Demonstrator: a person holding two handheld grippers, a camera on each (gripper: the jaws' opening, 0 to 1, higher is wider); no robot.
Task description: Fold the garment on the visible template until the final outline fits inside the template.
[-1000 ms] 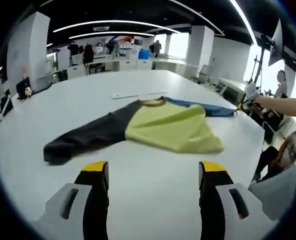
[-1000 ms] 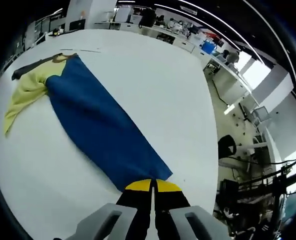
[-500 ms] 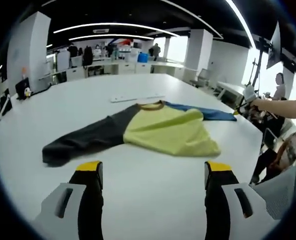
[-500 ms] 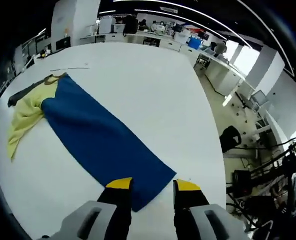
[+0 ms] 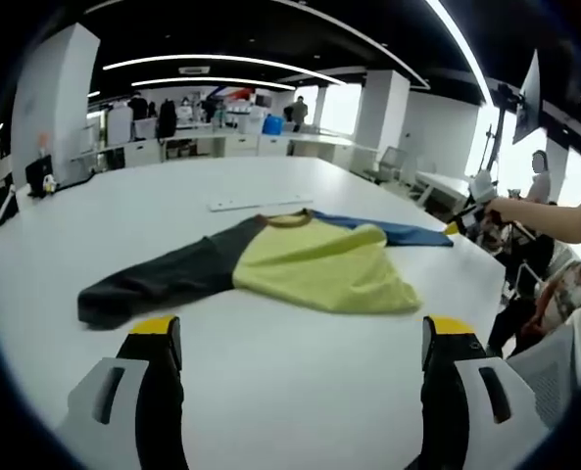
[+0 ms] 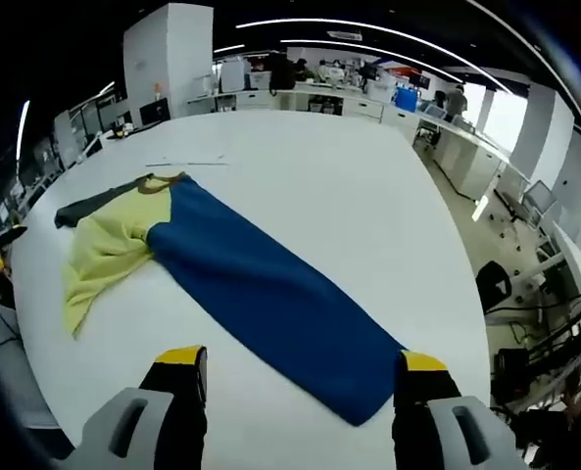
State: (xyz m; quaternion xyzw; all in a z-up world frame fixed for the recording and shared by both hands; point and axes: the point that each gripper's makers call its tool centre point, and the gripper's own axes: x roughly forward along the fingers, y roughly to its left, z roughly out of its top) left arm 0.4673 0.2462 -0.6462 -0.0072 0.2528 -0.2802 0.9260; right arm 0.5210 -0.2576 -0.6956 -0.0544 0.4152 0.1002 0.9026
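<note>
**Garment spread flat on a white table, both grippers open**

White office table (image 5: 270, 392) is seen under ceiling strip lights, with desks behind. In the left gripper view, the long-sleeved garment with black sleeve, yellow-green body and blue sleeve (image 5: 310, 269) is laid flat ahead of the left gripper (image 5: 300, 343), whose jaws are held wide apart and empty. In the right gripper view, the blue sleeve (image 6: 270, 304) is stretched toward the right gripper (image 6: 300, 367), whose jaws are likewise spread, nothing being gripped.
</note>
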